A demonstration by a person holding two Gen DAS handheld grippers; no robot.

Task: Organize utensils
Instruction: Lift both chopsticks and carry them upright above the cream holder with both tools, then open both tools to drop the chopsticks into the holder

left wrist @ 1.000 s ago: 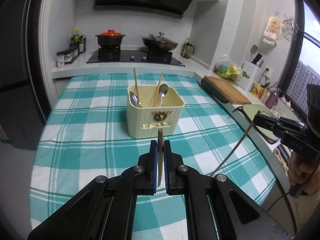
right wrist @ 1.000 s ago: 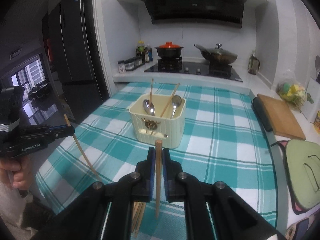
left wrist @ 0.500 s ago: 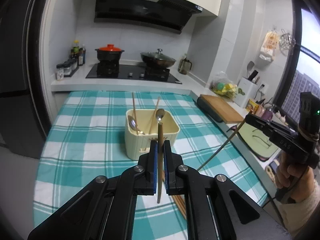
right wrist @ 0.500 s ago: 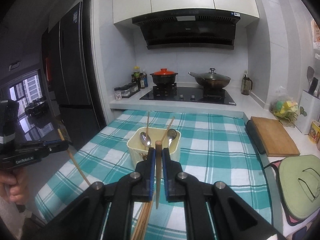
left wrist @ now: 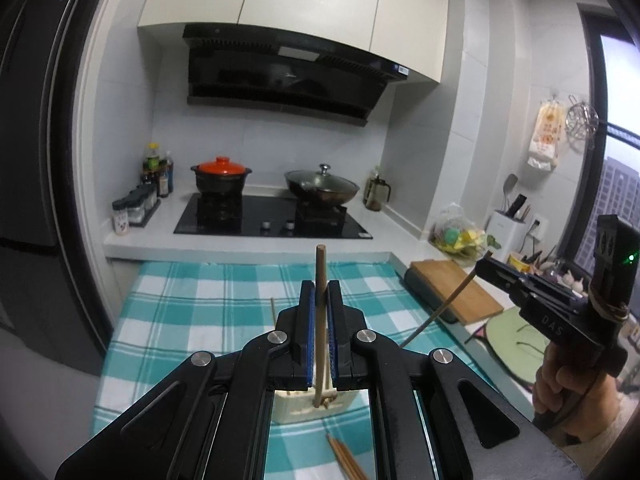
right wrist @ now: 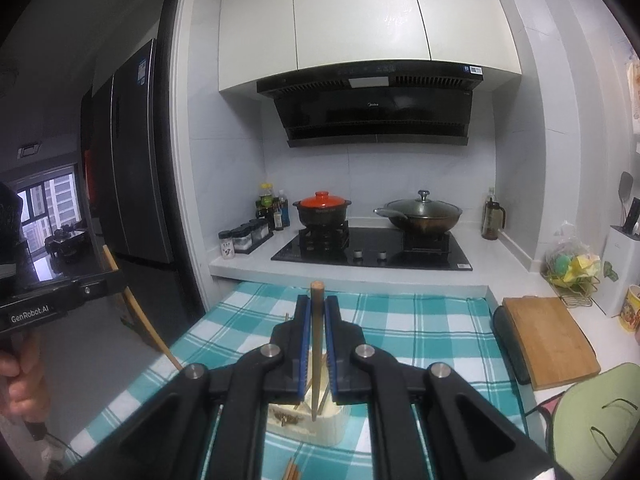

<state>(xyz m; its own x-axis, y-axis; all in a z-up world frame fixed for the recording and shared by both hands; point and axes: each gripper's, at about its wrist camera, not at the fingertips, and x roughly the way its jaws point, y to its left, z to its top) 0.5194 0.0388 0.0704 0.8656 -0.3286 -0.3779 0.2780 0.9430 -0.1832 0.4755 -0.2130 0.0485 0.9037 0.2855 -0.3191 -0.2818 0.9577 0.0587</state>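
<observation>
left fingers [left wrist: 320, 320] – clamp 1 chopstick [left wrist: 320, 280] | right fingers [right wrist: 317, 332] – clamp another chopstick [right wrist: 317, 320]

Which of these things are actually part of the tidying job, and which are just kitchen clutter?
Part of the job:
- chopstick in the left tongs
- chopstick in the right tongs
- cream utensil holder
- loose chopsticks on the checked cloth

Just lying about:
- orange-lidded pot
- lidded wok
- cutting board
- spice jars

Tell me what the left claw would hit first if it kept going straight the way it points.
Probably the checked tablecloth just beyond the cream utensil holder. The left claw, shut on a chopstick, aims slightly downward over the holder, though depth is unclear.
</observation>
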